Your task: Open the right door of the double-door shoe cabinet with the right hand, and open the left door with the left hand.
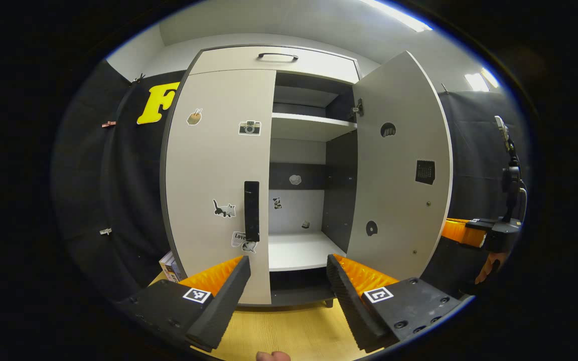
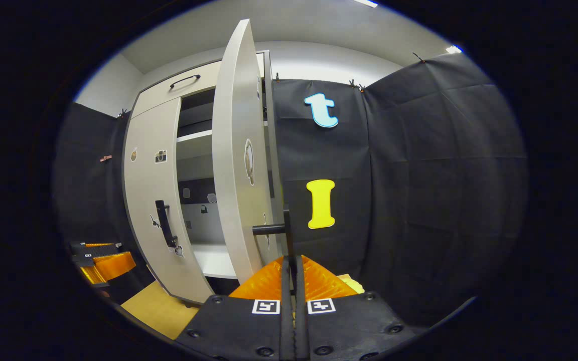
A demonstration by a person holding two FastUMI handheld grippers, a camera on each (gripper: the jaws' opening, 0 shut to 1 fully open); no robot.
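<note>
Shoe cabinet [image 1: 219,150]: smooth matt laminate door panels with glossy paper stickers [image 1: 250,128]. Left door handle [image 1: 251,210], ahead of the left fingers: matt dark plastic. Floor [image 1: 289,336] beneath them: smooth wood grain. Booth wall [image 2: 419,175]: creased matt cloth.

Ceiling strip lights [image 1: 399,15] above the cabinet [image 1: 219,175] give bright, even light and blow out to white glare. The cabinet's lower recess lies in shadow. Fisheye bends the cabinet's edges outward; both views stay sharp.
</note>
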